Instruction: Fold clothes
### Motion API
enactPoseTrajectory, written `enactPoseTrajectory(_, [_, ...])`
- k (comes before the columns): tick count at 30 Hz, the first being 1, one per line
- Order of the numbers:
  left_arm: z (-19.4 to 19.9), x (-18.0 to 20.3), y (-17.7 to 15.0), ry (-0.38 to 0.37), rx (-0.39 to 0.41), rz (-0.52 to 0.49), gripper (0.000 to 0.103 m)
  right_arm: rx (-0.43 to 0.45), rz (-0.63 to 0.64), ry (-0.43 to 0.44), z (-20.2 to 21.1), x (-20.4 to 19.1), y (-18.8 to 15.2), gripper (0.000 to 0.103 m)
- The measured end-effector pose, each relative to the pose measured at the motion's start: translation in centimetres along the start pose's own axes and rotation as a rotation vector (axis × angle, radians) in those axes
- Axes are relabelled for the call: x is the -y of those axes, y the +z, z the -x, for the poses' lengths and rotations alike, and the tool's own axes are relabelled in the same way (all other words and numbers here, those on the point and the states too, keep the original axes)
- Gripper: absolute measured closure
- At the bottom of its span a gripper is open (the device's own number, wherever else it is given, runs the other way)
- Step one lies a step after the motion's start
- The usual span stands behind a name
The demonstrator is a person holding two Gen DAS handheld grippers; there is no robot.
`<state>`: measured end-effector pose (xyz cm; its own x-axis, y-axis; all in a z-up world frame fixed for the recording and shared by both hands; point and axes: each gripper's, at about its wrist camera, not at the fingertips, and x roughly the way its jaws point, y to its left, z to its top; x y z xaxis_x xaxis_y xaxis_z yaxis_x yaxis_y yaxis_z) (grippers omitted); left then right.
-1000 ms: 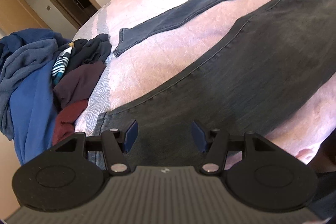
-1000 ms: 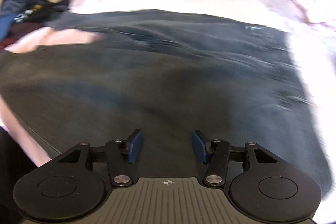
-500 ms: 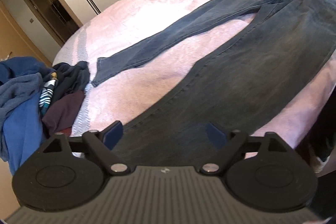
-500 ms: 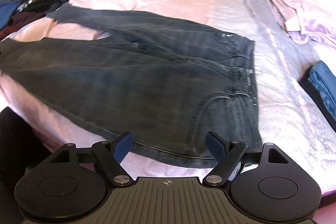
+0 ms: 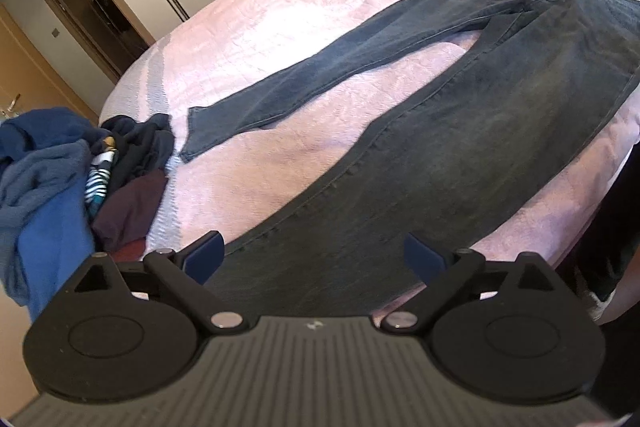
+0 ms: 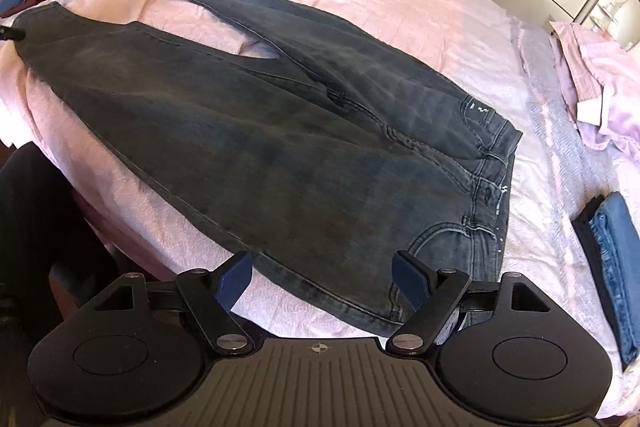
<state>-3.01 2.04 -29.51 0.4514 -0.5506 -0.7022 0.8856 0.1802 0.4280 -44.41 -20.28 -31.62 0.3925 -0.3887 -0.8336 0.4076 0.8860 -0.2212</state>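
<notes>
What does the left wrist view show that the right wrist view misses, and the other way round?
Only the left wrist view: the open doorway beyond the bed, and the left gripper, open and empty.

Only the right wrist view: the crumpled lilac shirt near the jeans' waistband, and the right gripper, open and empty.

Both: the dark jeans spread flat with legs apart on the pink bedspread, the unfolded clothes pile, and the folded blue jeans.

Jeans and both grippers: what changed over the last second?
Both jaws have just been opening. The left gripper and right gripper now stand wide with nothing between them, and both have pulled up and back from the dark jeans, so far more of the bed shows. The jeans stay spread flat, legs apart; the clothes pile and folded blue jeans are unmoved.
</notes>
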Motion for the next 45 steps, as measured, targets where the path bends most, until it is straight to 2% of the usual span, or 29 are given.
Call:
enactPoseTrajectory(8, [1.5, -1.8, -0.4, 0.049, 0.020, 0.025, 0.008, 0.032, 0.016, -0.004, 1.6, -0.2, 1.3, 0.023])
enactPoseTrajectory(16, [2.3, -2.2, -2.2, 0.072, 0.005, 0.028, 0.008, 0.076, 0.027, -0.010, 1.7, -0.3, 2.3, 0.023])
enactPoseTrajectory(21, [2.3, -3.5, -3.1, 0.112, 0.000, 0.027, 0.008, 0.097, 0.023, -0.053, 1.4, 0.1, 2.1, 0.023])
enactPoseTrajectory(25, [2.3, -4.0, -4.4, 0.145, -0.007, -0.002, 0.008, 0.139, -0.032, -0.077, 1.5, 1.2, 1.4, 0.023])
enactPoseTrajectory(28, [2.5, -3.4, -6.0, 0.183, 0.006, -0.073, 0.008, 0.165, -0.047, -0.110, 1.3, 1.4, 0.1, 0.023])
enactPoseTrajectory(30, [2.4, -1.9, -7.4, 0.183, 0.015, -0.186, 0.011, 0.180, -0.030, -0.136, 1.0, 1.2, -1.0, 0.023])
enactPoseTrajectory(32, [1.6, -0.1, -8.8, 0.206, 0.003, -0.326, 0.024, 0.193, -0.010, -0.159, 0.6, 1.0, -2.1, 0.023])
enactPoseTrajectory(35, [-0.3, 2.4, -10.6, 0.257, -0.013, -0.512, 0.037, 0.221, -0.009, -0.159, -0.1, 1.1, -3.6, 0.023])
enactPoseTrajectory(36, [-1.0, 2.9, -10.9, 0.261, -0.009, -0.544, 0.038, 0.227, -0.012, -0.159, -0.4, 1.1, -4.0, 0.023])
enactPoseTrajectory(38, [-2.2, 3.4, -11.2, 0.259, -0.001, -0.583, 0.038, 0.227, 0.007, -0.171, -1.1, 0.9, -4.8, 0.030])
enactPoseTrajectory(40, [-3.5, 3.8, -11.4, 0.260, 0.001, -0.622, 0.040, 0.224, 0.033, -0.187, -1.7, 0.7, -5.5, 0.046])
enactPoseTrajectory(41, [-4.4, 4.0, -11.5, 0.257, -0.004, -0.646, 0.043, 0.223, 0.047, -0.195, -2.0, 0.6, -5.9, 0.047])
enactPoseTrajectory(45, [-7.0, 4.7, -11.9, 0.269, 0.005, -0.731, 0.045, 0.222, 0.100, -0.226, -3.2, 0.4, -7.5, 0.047])
